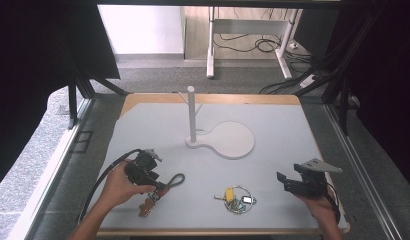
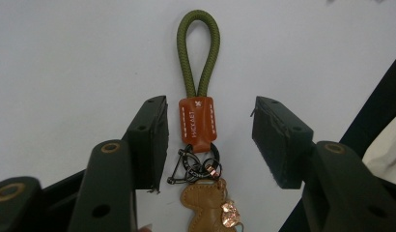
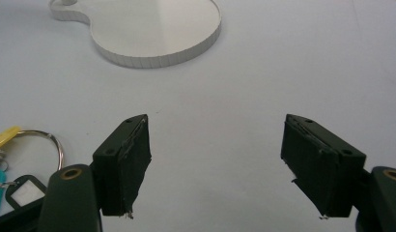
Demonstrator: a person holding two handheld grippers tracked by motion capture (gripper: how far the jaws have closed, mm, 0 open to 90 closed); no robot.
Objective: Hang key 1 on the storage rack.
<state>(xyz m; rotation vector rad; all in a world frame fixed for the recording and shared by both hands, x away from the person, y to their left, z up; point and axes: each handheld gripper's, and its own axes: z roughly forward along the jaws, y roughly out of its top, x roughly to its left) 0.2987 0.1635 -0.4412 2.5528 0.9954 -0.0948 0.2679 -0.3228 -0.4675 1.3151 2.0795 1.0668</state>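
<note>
A keychain lies flat on the table: an olive cord loop (image 2: 198,48), an orange-brown leather tab (image 2: 198,121), black rings and a tan leather charm (image 2: 205,205). My left gripper (image 2: 208,140) is open with the leather tab between its jaws, not touching either. In the high view the same keychain (image 1: 168,186) lies at the left gripper (image 1: 160,186) near the front left. My right gripper (image 3: 216,159) is open over bare table, at the front right (image 1: 285,182). A second bunch of keys (image 1: 237,199) with a yellow tag and a steel ring (image 3: 44,140) lies to its left.
A white stand with a round base (image 1: 233,140) and an upright post (image 1: 191,112) sits at the middle of the table; its base (image 3: 152,34) lies ahead of the right gripper. The table's front edge (image 1: 213,232) runs close under both hands.
</note>
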